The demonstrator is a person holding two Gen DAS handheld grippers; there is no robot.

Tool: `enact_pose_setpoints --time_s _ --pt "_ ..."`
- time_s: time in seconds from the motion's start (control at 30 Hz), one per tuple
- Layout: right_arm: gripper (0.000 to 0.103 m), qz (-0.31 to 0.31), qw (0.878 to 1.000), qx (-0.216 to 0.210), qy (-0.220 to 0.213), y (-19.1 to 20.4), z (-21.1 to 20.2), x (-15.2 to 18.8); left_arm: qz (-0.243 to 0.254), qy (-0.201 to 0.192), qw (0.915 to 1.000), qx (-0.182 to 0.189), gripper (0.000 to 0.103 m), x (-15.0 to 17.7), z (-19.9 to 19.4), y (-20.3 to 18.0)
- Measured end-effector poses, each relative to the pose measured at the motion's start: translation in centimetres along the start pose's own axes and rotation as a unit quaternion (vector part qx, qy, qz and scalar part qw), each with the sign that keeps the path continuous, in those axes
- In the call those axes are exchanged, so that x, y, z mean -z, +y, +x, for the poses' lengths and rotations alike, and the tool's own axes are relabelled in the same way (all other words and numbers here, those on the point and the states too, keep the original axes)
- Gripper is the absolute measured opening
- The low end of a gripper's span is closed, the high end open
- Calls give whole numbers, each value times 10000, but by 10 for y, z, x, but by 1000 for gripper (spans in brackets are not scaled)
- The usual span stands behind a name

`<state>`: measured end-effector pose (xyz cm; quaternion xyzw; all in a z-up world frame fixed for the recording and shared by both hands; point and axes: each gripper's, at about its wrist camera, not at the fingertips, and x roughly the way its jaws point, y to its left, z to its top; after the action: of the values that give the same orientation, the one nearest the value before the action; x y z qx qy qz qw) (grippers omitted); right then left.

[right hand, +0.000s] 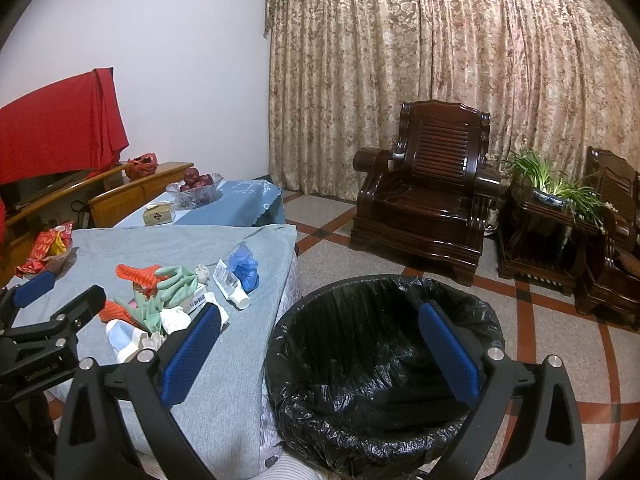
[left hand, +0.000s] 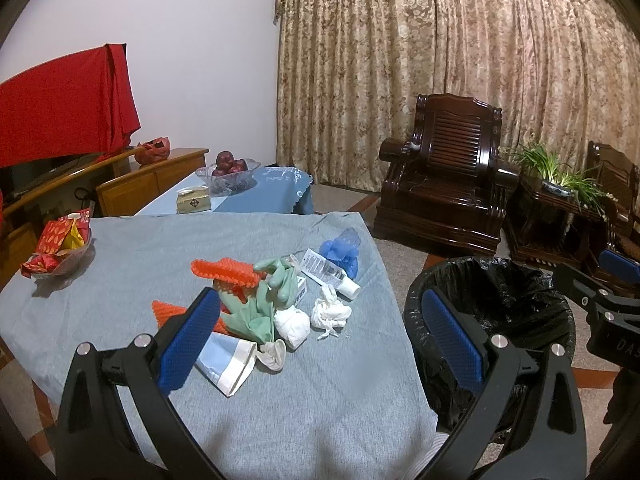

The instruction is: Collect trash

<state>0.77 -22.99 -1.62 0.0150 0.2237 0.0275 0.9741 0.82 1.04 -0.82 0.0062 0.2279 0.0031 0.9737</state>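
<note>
A pile of trash lies on the grey tablecloth (left hand: 160, 248): orange foam netting (left hand: 224, 272), a green rubber glove (left hand: 264, 300), two crumpled white tissues (left hand: 330, 312), a white tube (left hand: 326, 272), blue crumpled plastic (left hand: 342, 252) and a light blue packet (left hand: 226, 360). My left gripper (left hand: 320, 344) is open and empty above the table's near side, just short of the pile. My right gripper (right hand: 320, 356) is open and empty above the bin with a black liner (right hand: 380, 372), which stands on the floor right of the table. The pile also shows in the right wrist view (right hand: 168, 292).
A glass dish of red snack packets (left hand: 60, 248) sits at the table's left edge. Beyond are a blue-clothed low table with a fruit bowl (left hand: 230, 170) and a tissue box (left hand: 193, 199), a wooden cabinet, dark wooden armchairs (left hand: 444, 176), a potted plant (left hand: 560, 176) and curtains.
</note>
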Motion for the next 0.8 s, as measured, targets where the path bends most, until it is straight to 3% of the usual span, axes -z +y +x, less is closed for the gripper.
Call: enact_pose_setpoints --time_s 0.8 --pt "97 -3 10000 -8 7 0 0 -1 -8 11 10000 3 98 0 0 -1"
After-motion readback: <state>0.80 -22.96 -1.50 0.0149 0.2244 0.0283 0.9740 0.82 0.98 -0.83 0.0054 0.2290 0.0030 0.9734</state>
